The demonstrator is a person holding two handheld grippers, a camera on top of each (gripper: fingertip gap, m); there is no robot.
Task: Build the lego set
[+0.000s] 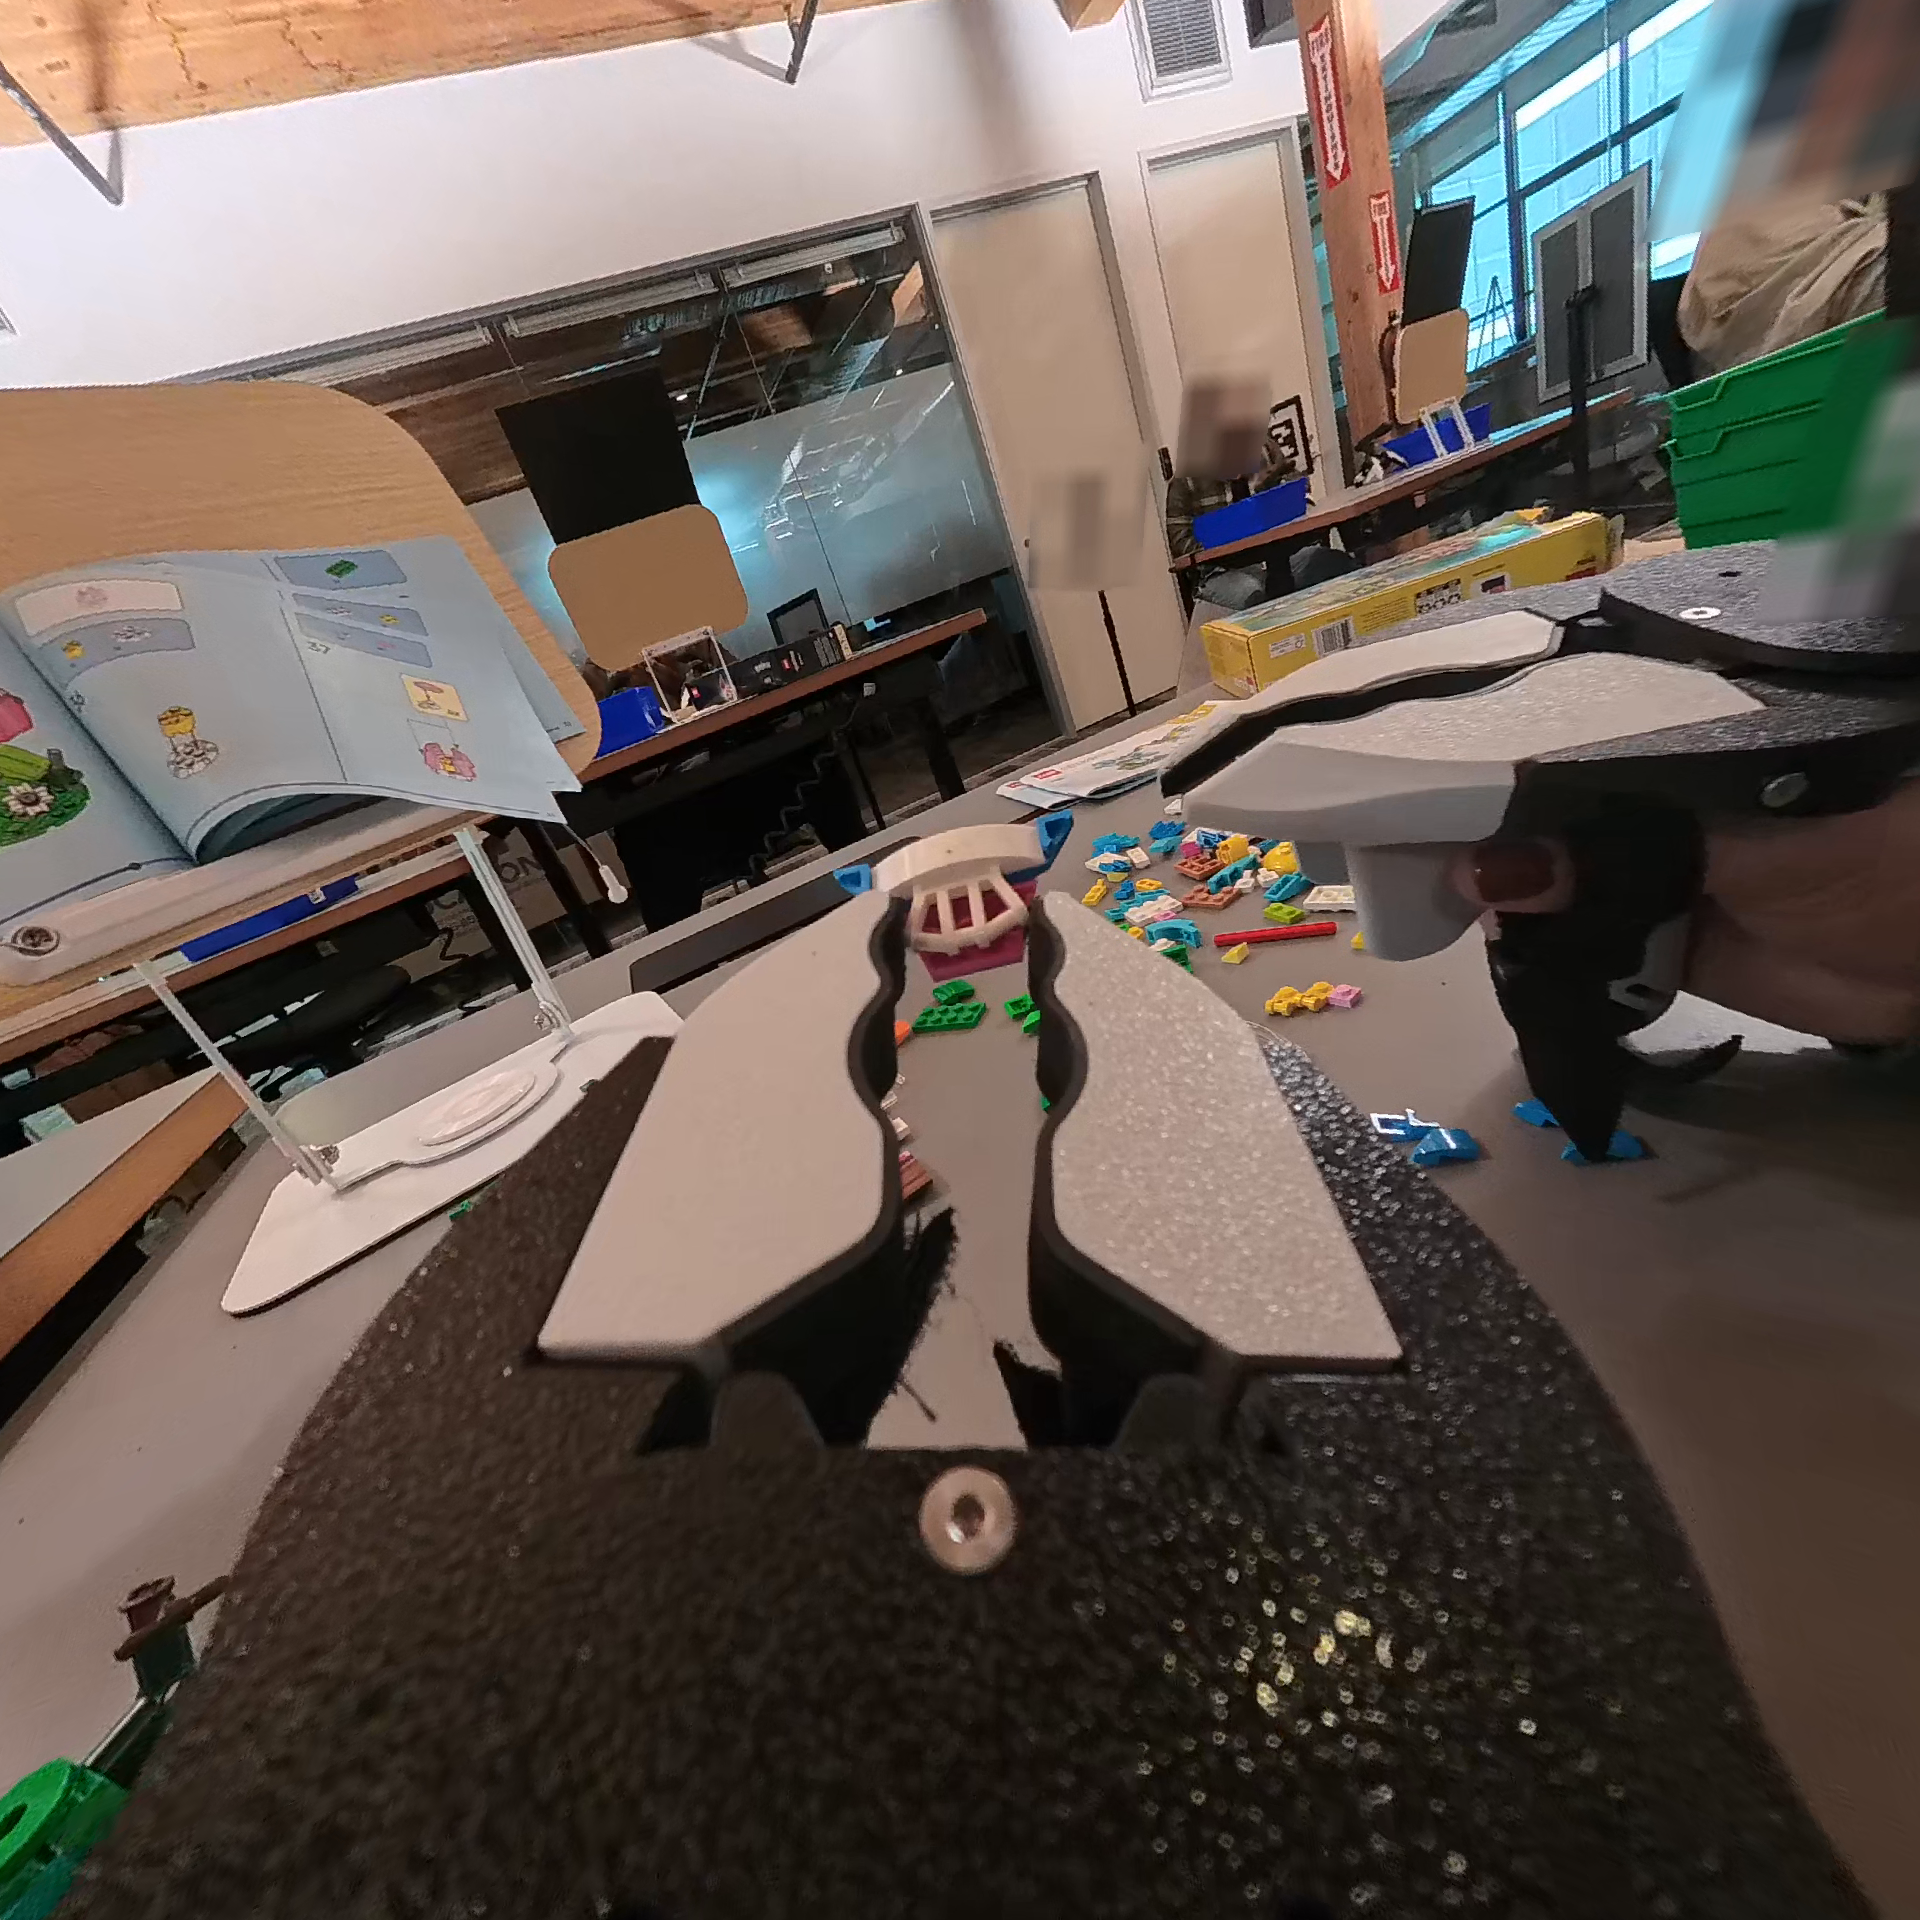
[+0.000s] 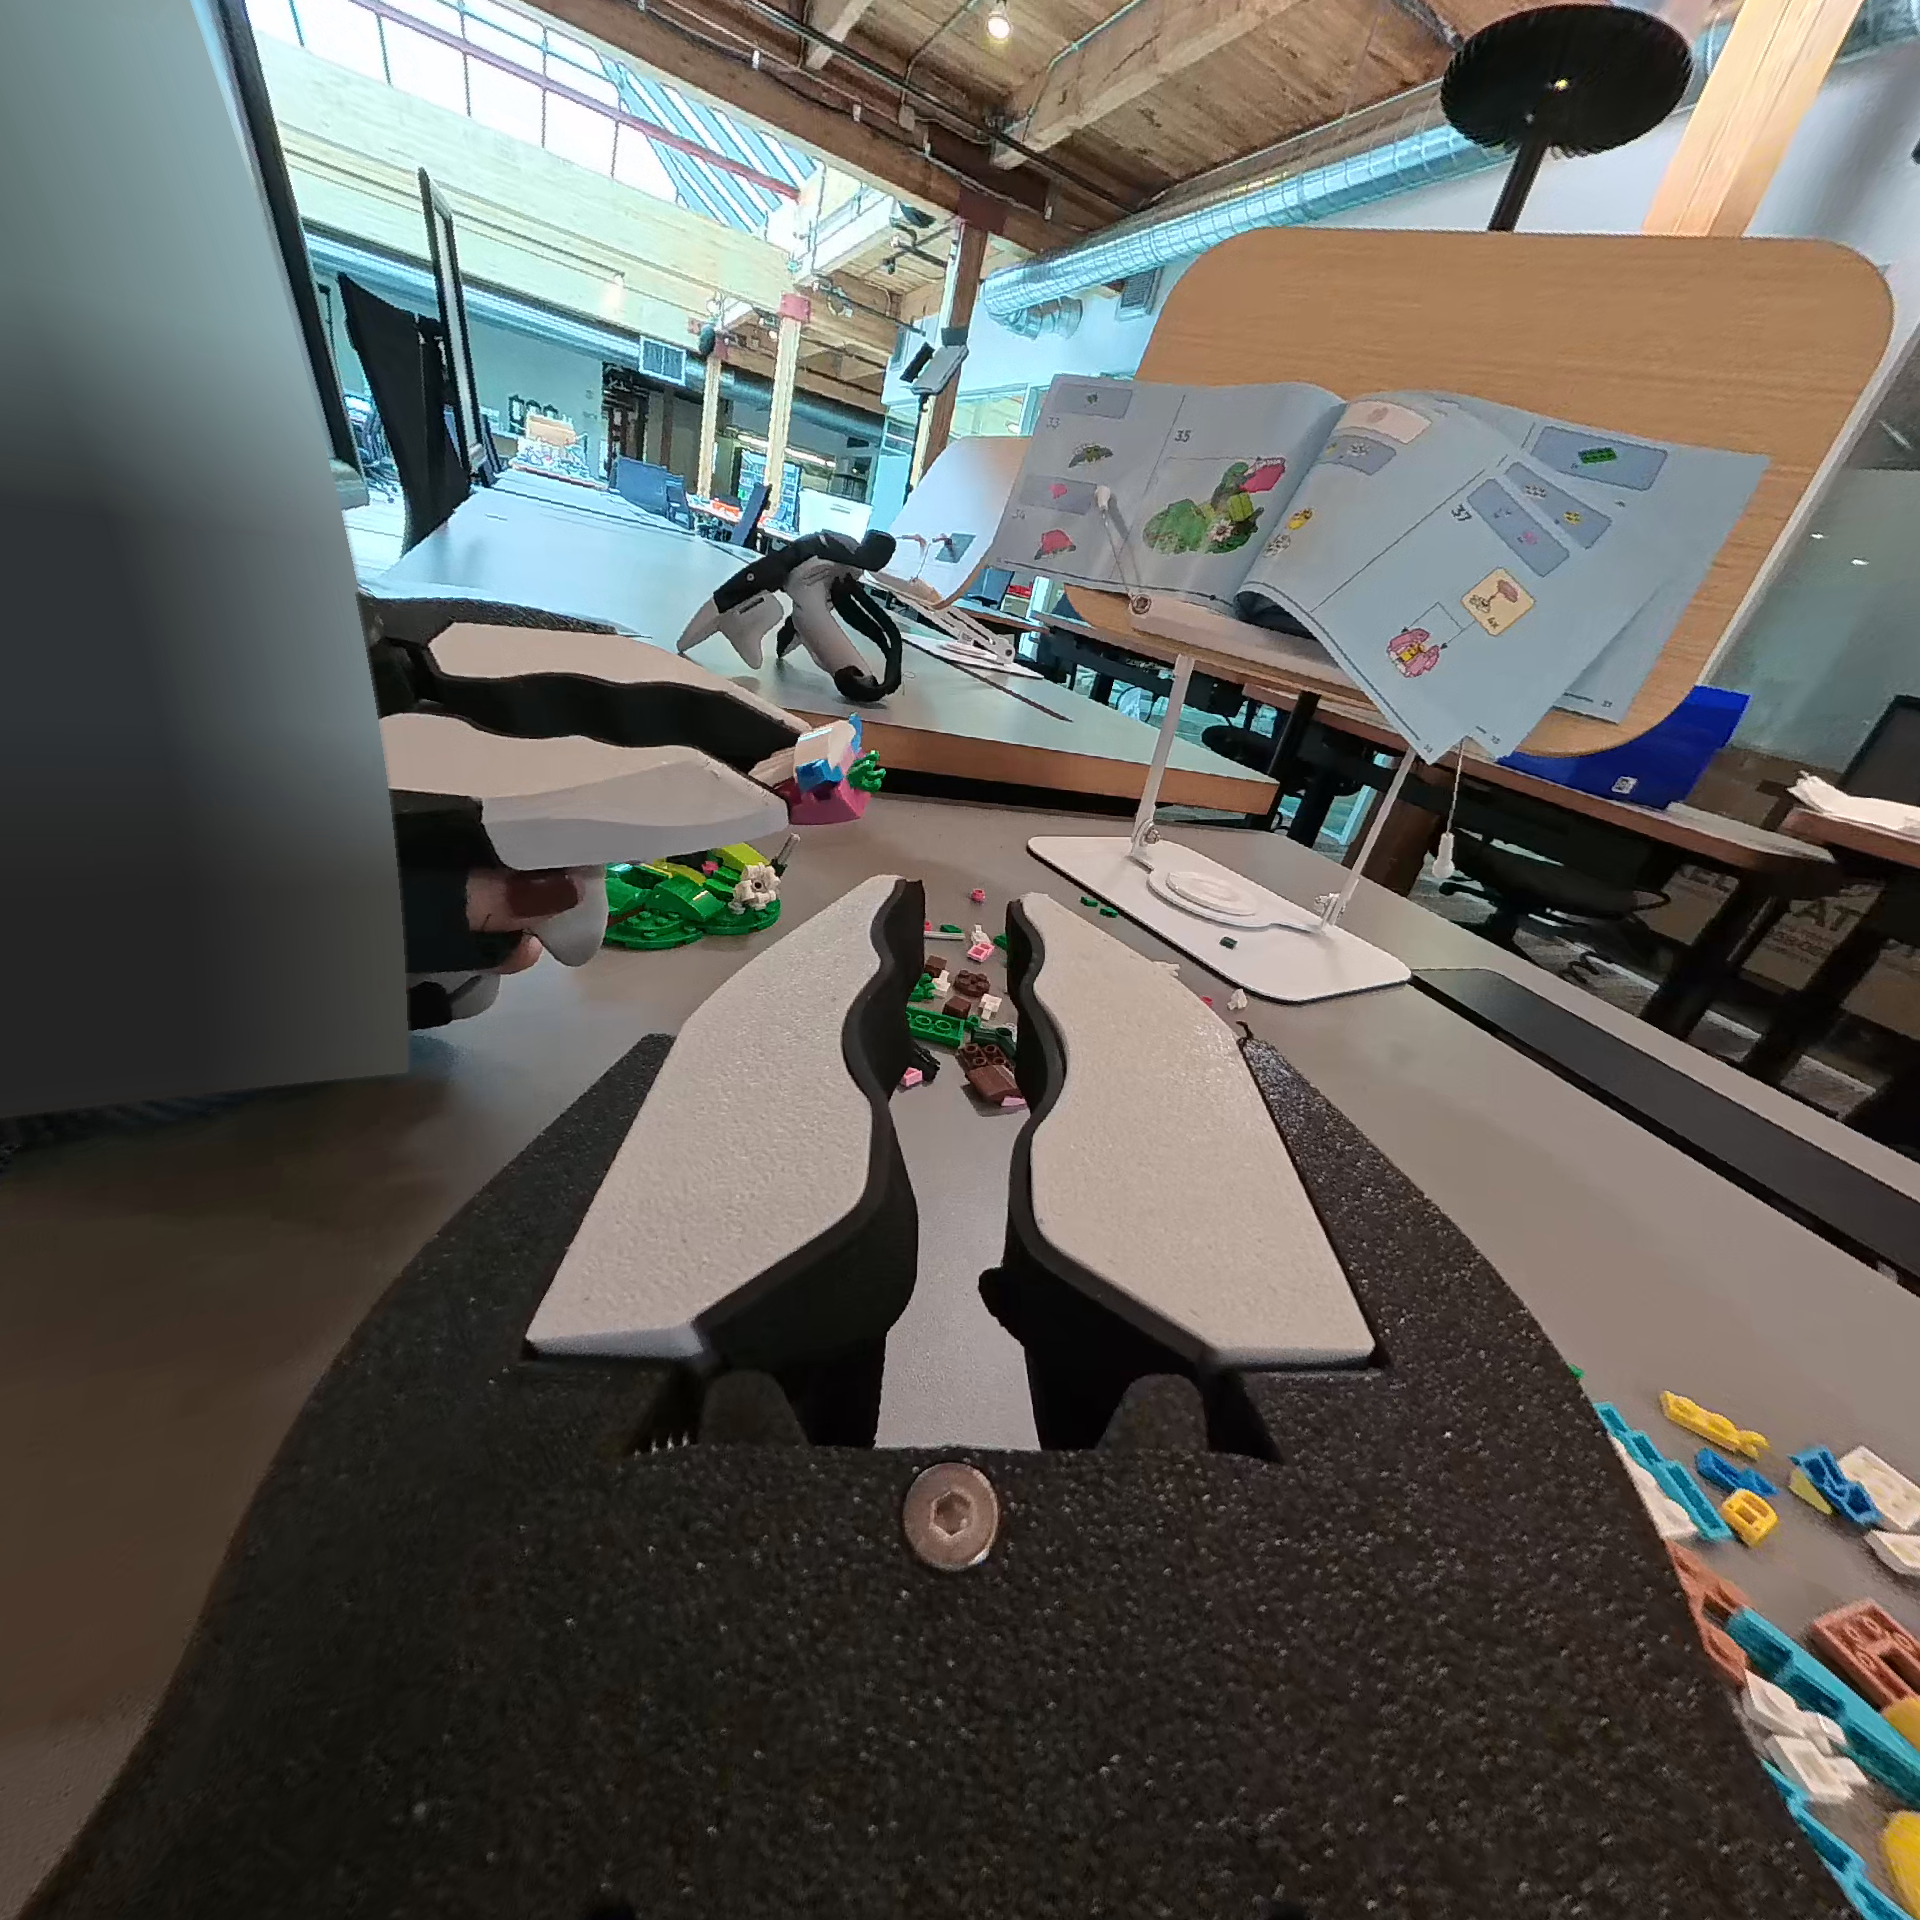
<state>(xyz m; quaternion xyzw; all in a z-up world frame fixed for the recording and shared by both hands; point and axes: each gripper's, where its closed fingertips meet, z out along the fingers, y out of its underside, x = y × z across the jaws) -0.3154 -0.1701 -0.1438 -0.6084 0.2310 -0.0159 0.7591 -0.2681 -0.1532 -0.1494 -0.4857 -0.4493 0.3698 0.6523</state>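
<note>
My left gripper (image 1: 961, 920) is shut on a small Lego build (image 1: 966, 914): a magenta block with a white lattice piece, a white top and blue corners. It is held above the grey table (image 1: 1558, 1299). It also shows in the right wrist view (image 2: 826, 784), at the left gripper's tips (image 2: 795, 774). My right gripper (image 2: 964, 904) has a narrow gap between its fingers and is empty, low over loose green, brown and pink pieces (image 2: 956, 1023). It shows at the right of the left wrist view (image 1: 1179, 784), in a hand. A green plant build with a white flower (image 2: 691, 894) sits under the left gripper.
An open instruction booklet (image 2: 1351, 520) rests on a white stand (image 2: 1226, 914) at the back. A pile of coloured pieces (image 1: 1195, 883) lies beyond the left gripper; it also shows in the right wrist view (image 2: 1818, 1610). A yellow box (image 1: 1403, 613) and green bins (image 1: 1787, 457) stand behind. The grippers' ends are close to 6 cm from one another.
</note>
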